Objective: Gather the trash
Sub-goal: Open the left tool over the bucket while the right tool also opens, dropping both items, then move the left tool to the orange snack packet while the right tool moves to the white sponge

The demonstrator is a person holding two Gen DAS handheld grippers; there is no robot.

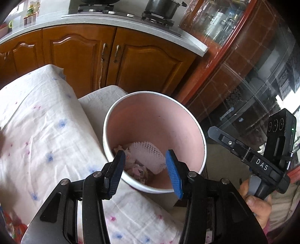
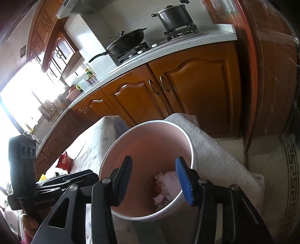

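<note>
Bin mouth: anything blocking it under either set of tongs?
Nothing visible. The pink bin has no lid; its mouth is open below the left tongs and the right tongs. Both tongs are open and empty. Only the white foam net and crumpled paper scraps lie at the bottom.

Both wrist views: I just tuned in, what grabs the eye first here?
The pink bin with its white rim fills the middle, standing beside the cloth-covered table, with crumpled paper and a white foam net at its bottom. Both the left gripper and right gripper hang open and empty above it. Behind, a pot and a wok sit on the stove.
</note>
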